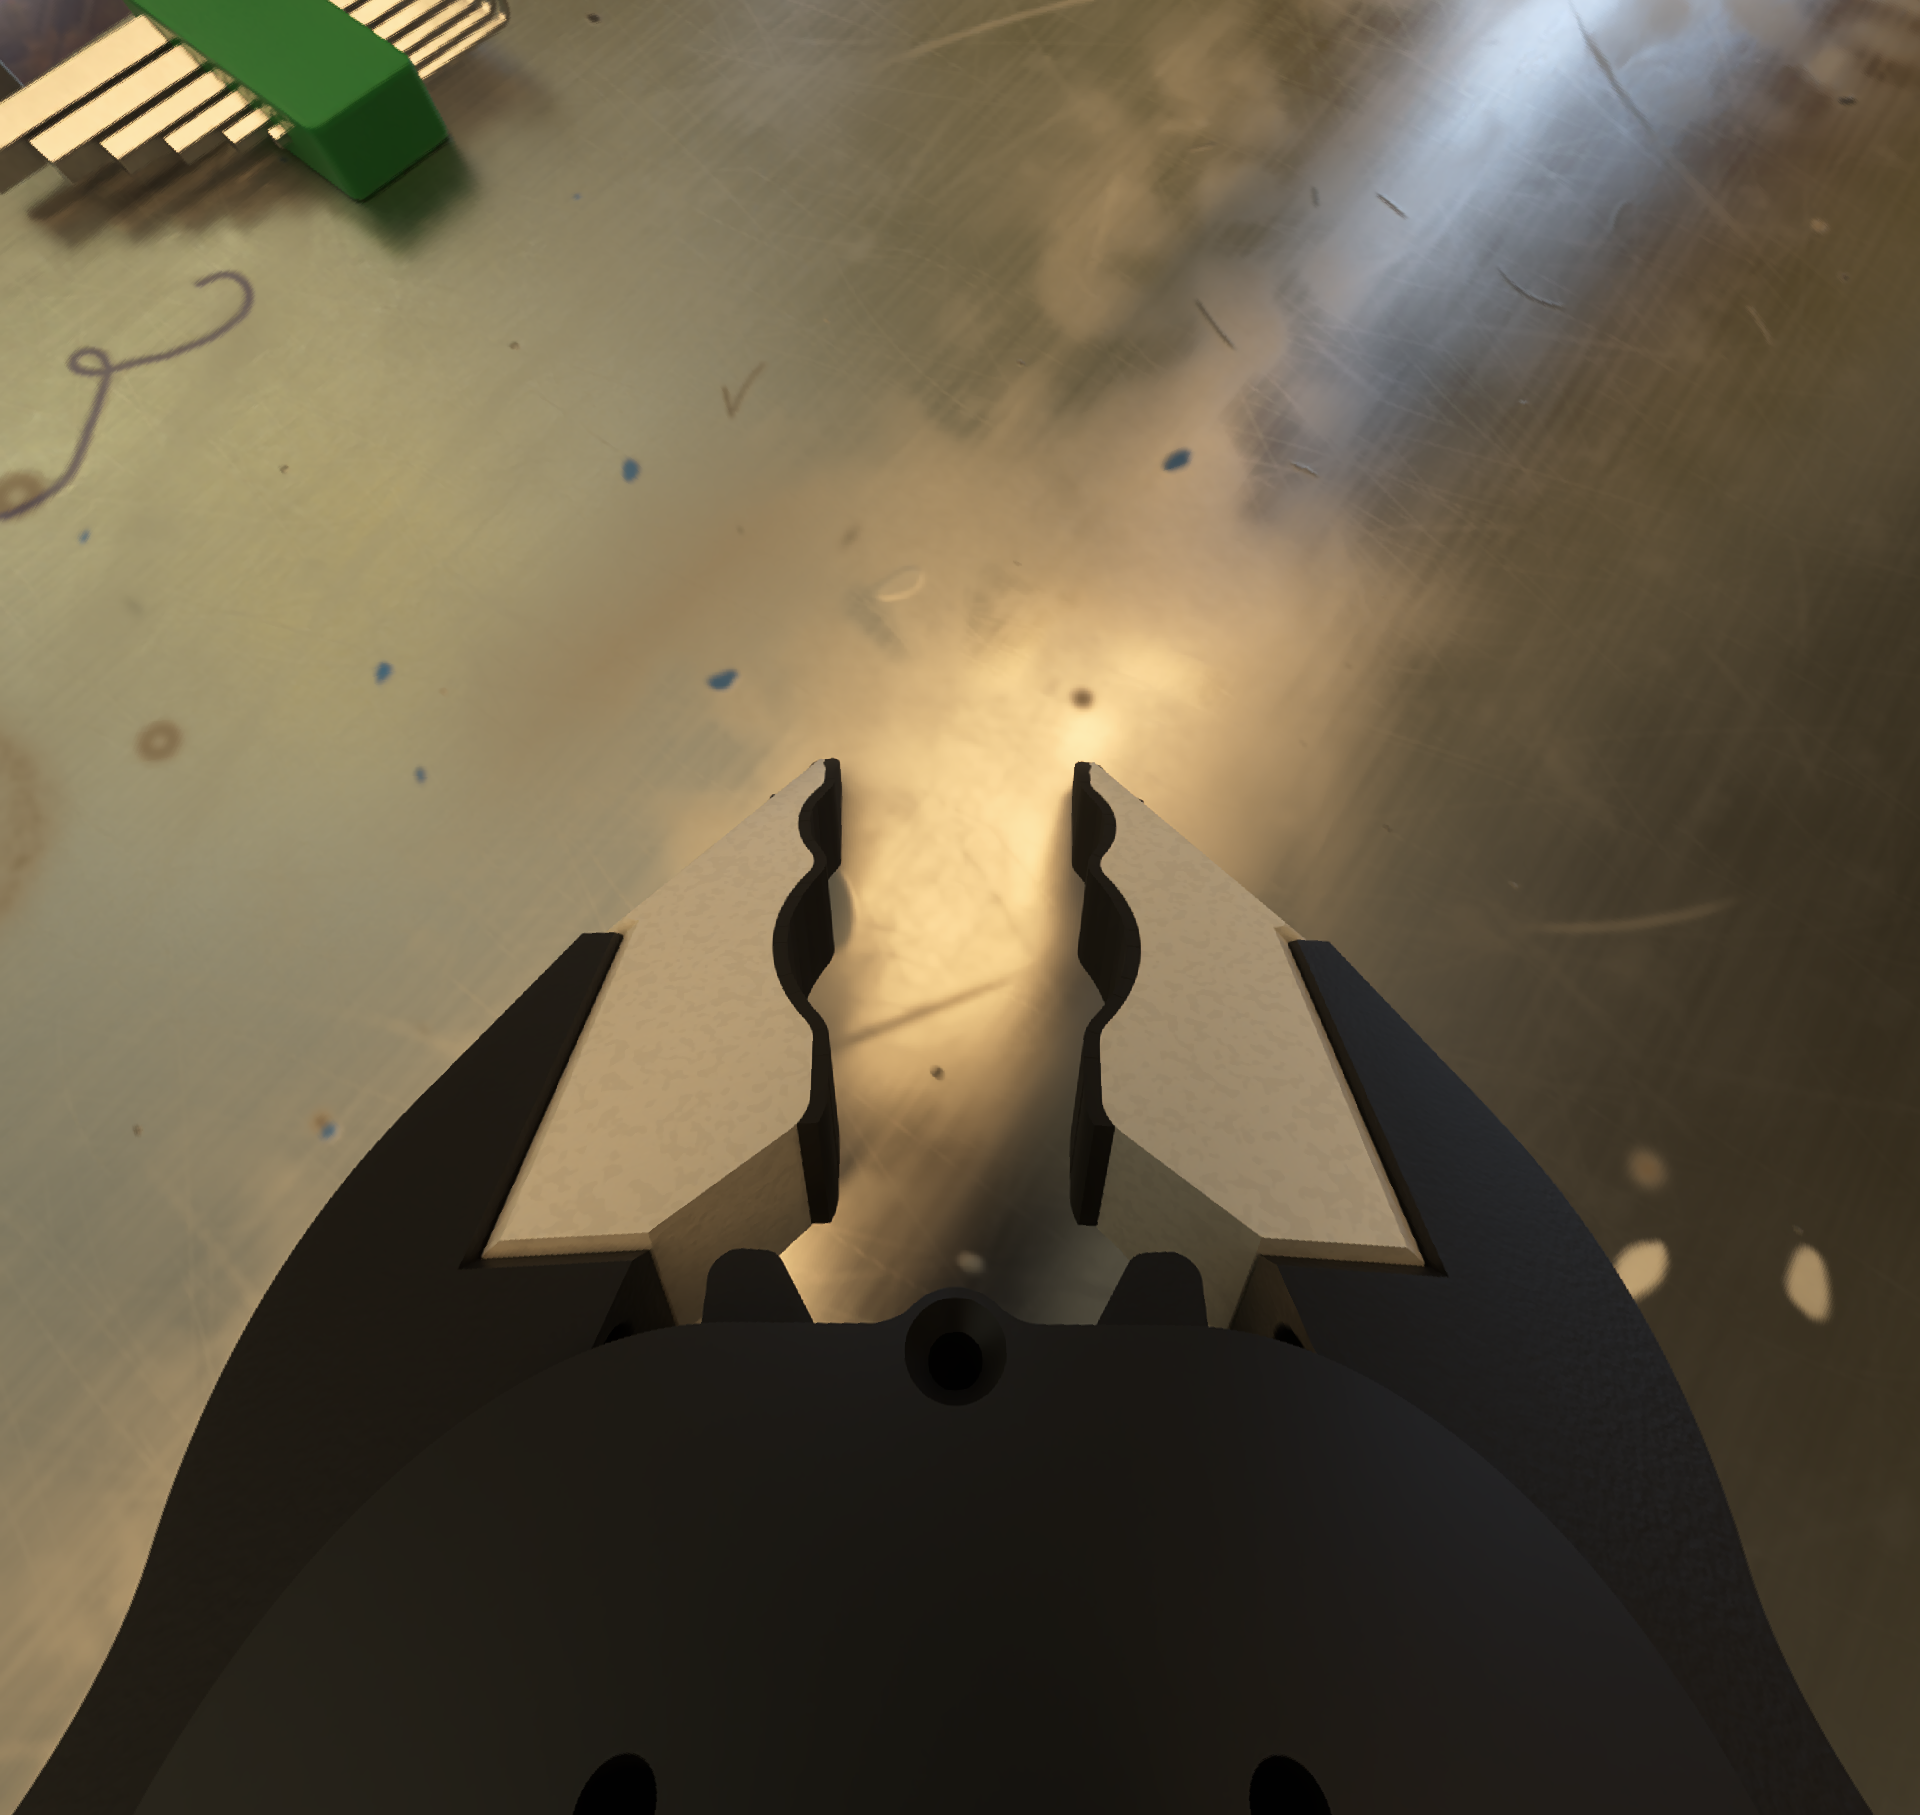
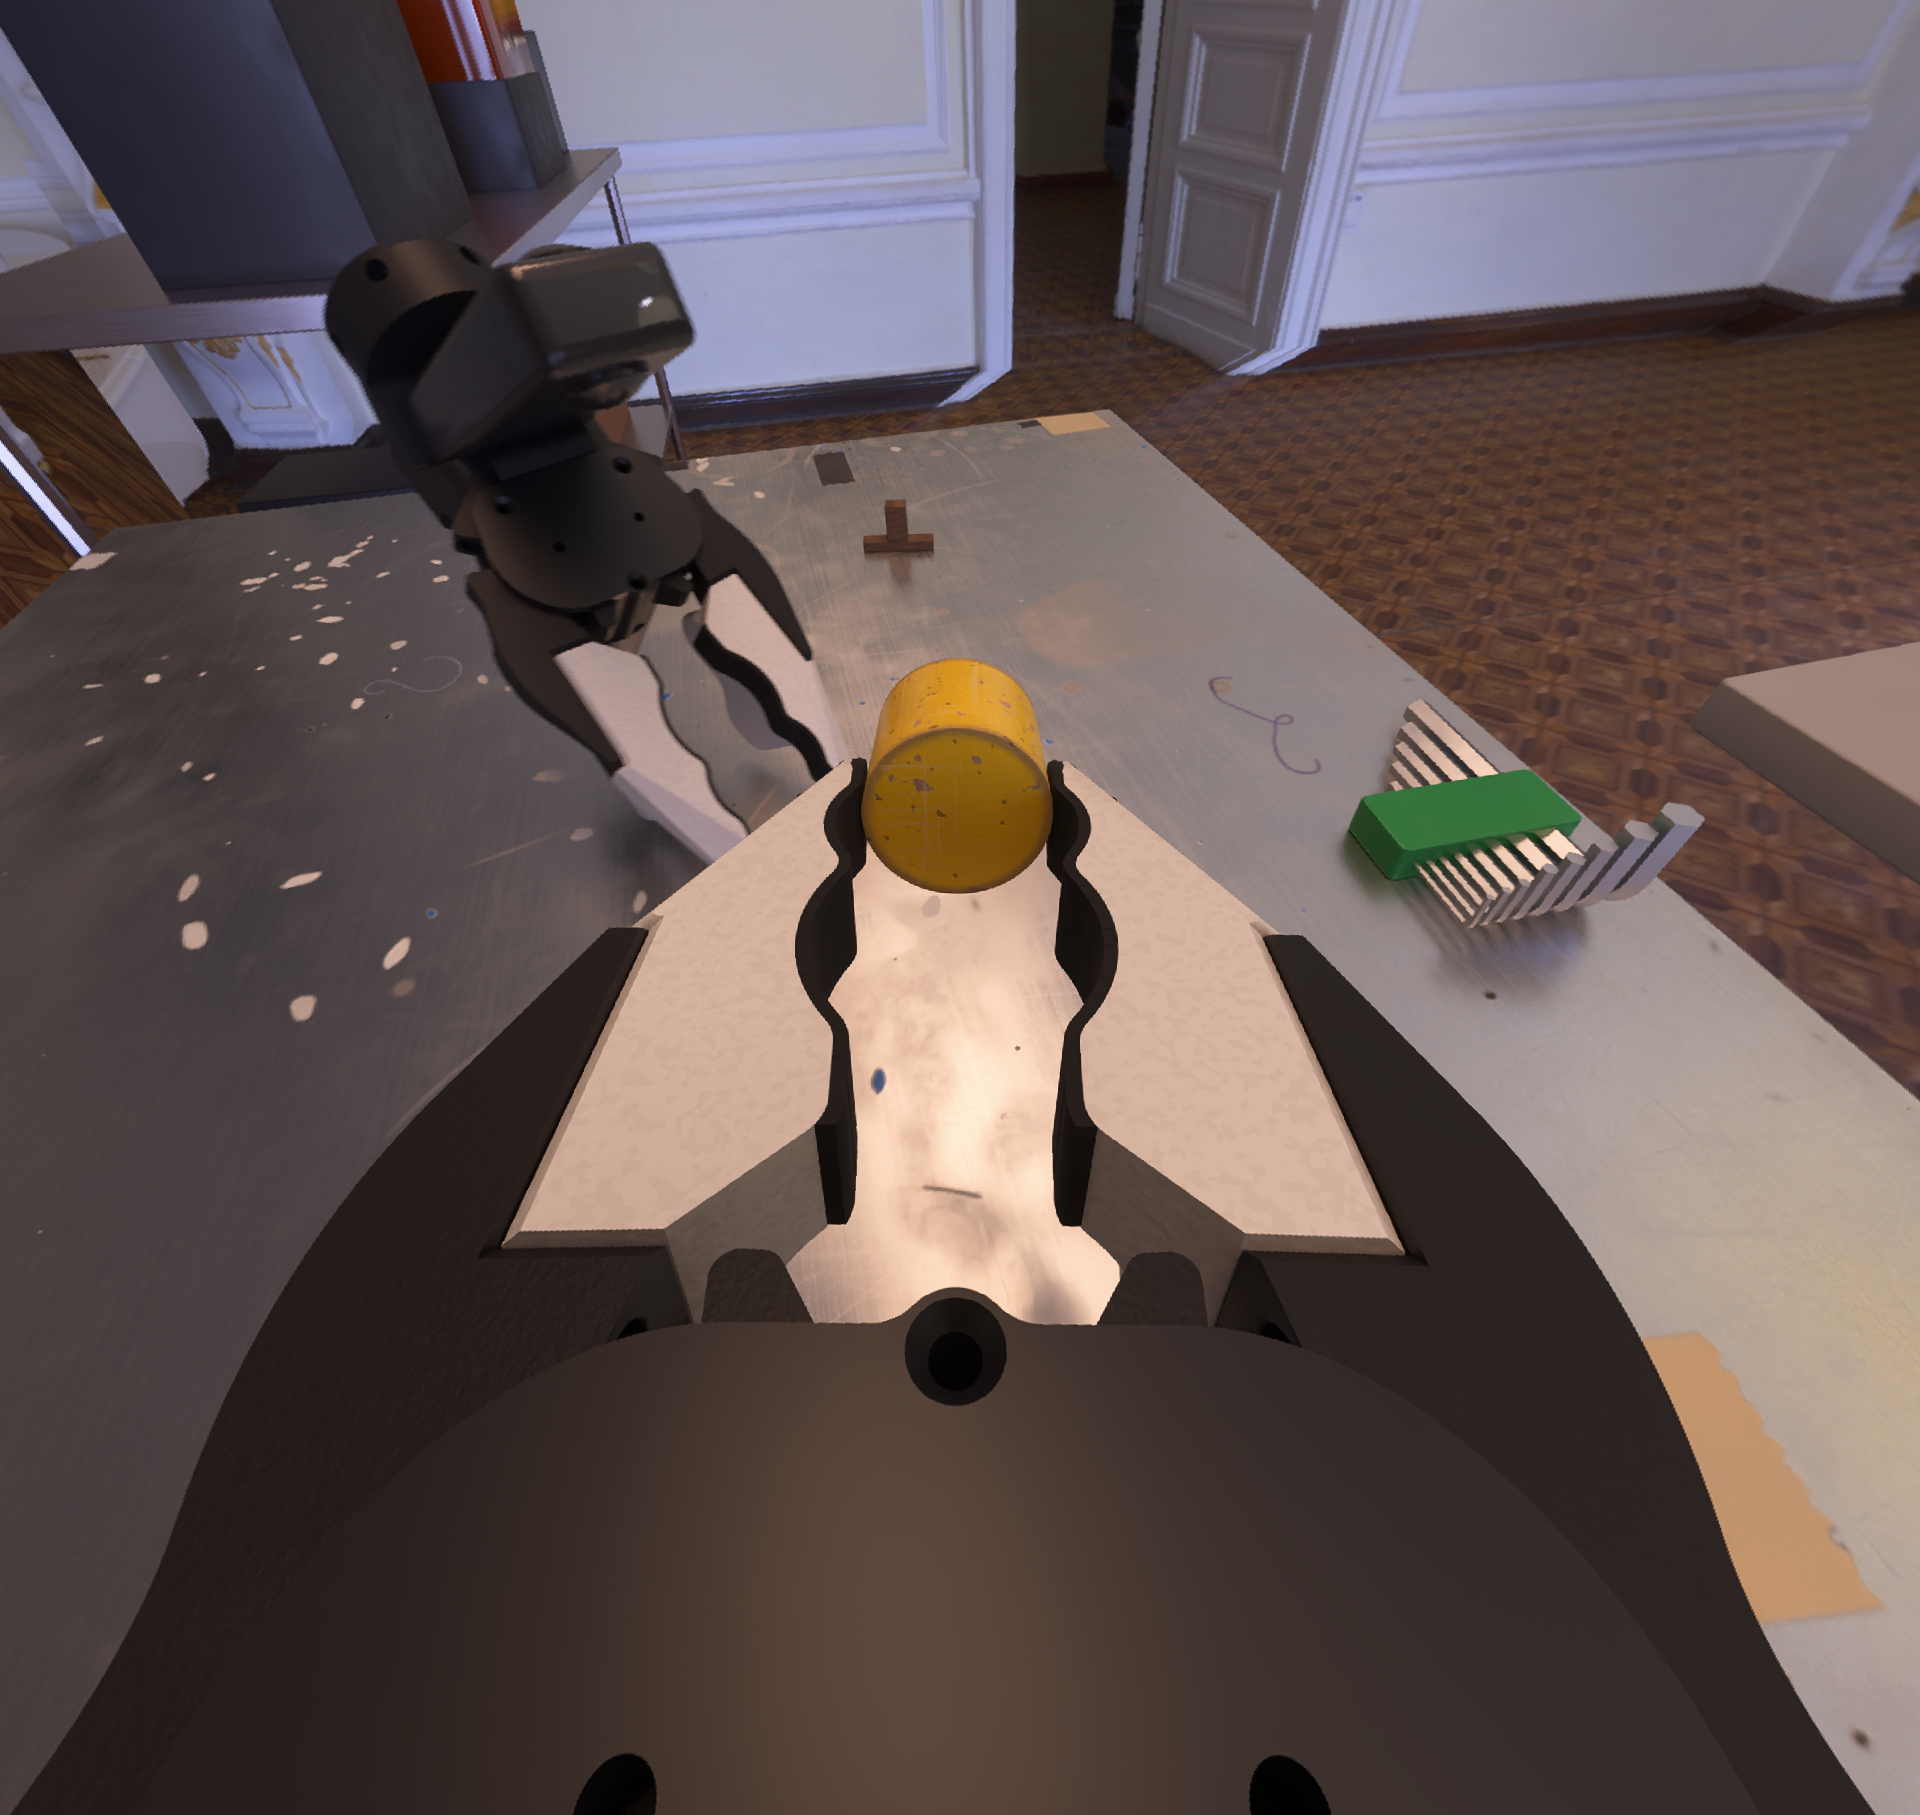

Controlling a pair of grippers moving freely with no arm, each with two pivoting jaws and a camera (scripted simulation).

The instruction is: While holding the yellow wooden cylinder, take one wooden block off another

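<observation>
In the left wrist view the left gripper (image 1: 956, 763) hangs above the scratched metal counter (image 1: 1039, 415), its jaws apart with nothing between them, only bare counter showing in the gap. Far off at the upper left lies a set of metal keys (image 1: 94, 118) fanned out in a green holder (image 1: 286, 61). In the right wrist view the right gripper (image 2: 956, 778) has its jaws clamped on the yellow cylinder (image 2: 956, 794), which lies crosswise at the fingertips (image 2: 844, 799) with one flat round end facing the camera, lifted clear of the counter (image 2: 1195, 1090). The left gripper (image 2: 769, 778) shows just to the left of it, tilted down toward the counter. Farther back, near the far edge, stands a small dark brown block (image 2: 896, 518) upright on another block (image 2: 898, 544) lying flat, though they are too small to be sure they touch. The green holder (image 2: 1465, 820) with its metal keys (image 2: 1538, 882) lies to the right.
</observation>
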